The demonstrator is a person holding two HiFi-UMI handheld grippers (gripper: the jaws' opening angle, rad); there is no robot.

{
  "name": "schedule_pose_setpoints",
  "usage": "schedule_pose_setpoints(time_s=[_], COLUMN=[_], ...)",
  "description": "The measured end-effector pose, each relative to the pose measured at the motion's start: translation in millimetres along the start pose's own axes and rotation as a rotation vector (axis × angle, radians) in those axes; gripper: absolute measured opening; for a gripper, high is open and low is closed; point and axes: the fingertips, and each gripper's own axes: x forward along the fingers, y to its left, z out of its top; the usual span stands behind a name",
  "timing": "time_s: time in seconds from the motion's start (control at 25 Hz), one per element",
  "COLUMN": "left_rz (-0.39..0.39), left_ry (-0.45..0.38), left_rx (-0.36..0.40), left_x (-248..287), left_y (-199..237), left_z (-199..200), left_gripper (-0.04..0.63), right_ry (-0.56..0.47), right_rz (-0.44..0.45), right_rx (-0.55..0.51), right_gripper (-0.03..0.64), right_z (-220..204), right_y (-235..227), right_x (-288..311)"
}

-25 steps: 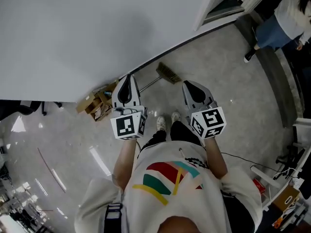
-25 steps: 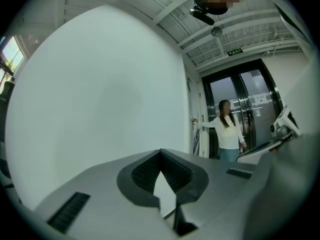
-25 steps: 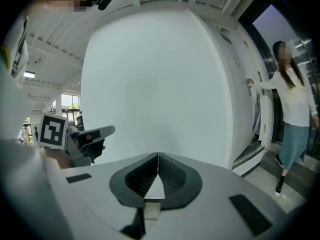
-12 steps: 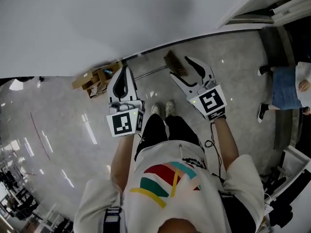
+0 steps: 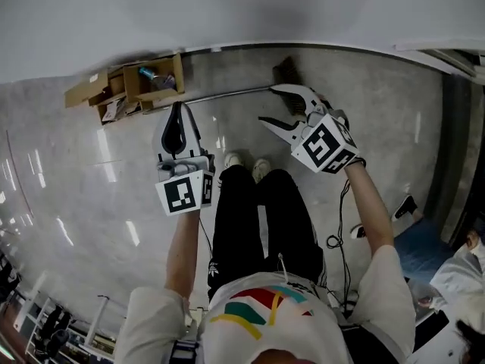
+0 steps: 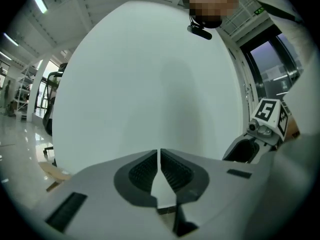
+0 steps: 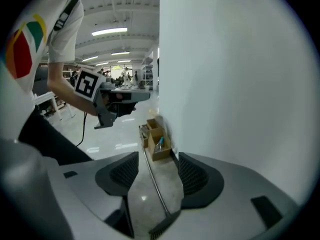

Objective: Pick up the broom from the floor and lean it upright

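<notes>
Jaws on the right tool [image 5: 269, 105] [image 7: 157, 161] stand wide apart, having just been opening, and the pads press on nothing. In the right gripper view the gap between them frames the broom [image 7: 156, 186] [image 5: 227, 94]. Its thin metal handle runs away along the floor toward the boxes, and its dark bristle head sits at the bottom edge, close under the tool. In the head view this tool points down and toward the wall, and its upper finger crosses the handle just beside the bristle head. Whether it touches the handle cannot be told.

The left tool [image 5: 176, 108] [image 6: 159, 156] is closed, with only a hairline slit between its ribbed pads and nothing in it. It faces the white wall [image 6: 150, 84], and in the head view its tip lines up near the handle's free end.

The broom lies flat on the floor [image 5: 91, 173], parallel to the foot of the wall and just beside it, with its head to the right in the head view. At the handle's free end, against the wall, sit open cardboard boxes [image 5: 144, 82] with small items inside. The person stands over the scene in black trousers, with shoes [image 5: 231, 160] apart from the handle. A dark cable [image 5: 339, 237] trails on the floor by the right leg.
</notes>
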Motion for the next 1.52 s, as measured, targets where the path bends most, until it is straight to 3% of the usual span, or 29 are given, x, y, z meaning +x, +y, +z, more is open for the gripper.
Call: schedule_pose_setpoints(time_s=[0.2, 0.32, 0.44, 0.6, 0.76, 1.0, 1.08, 1.32, 1.52], left_rz=[0.093, 0.145, 0.181, 0.237, 0.266, 0.260, 0.269, 0.306, 0.319], left_ry=[0.011, 0.005, -0.013, -0.015, 0.015, 0.011, 0.008, -0.054, -0.153], left_rx=[-0.025, -0.042, -0.047, -0.050, -0.054, -0.079, -0.097, -0.121, -0.055], left_x=[21, 23, 25, 24, 24, 24, 21, 2, -6], left_y=[70, 107, 138, 170, 178, 169, 165, 177, 190], left_z=[-196, -291, -356, -405, -426, -444, -441, -391, -320], left_gripper=[0.048, 0.048, 0.048, 0.048, 0.048, 0.048, 0.048, 0.048, 0.048], right_ry=[0.148, 0.225, 0.280, 0.372, 0.466, 0.531, 0.529, 0.459, 0.304], right_rz=[0.179, 0.260, 0.324, 0.412, 0.453, 0.415, 0.422, 0.426, 0.328], right_rx=[-0.175, -0.266, -0.328, -0.368, -0.375, -0.415, -0.392, -0.357, -0.321], right_gripper=[0.255, 0.255, 0.253, 0.252, 0.248, 0.112, 0.098, 0.092, 0.092], right_z=[-157, -235, -284, -331, -366, -383, -382, -357, -291], right_y=[15, 24, 31, 48, 56, 64, 66, 71, 53], right_x=[191, 290, 364, 430, 463, 482, 480, 454, 419])
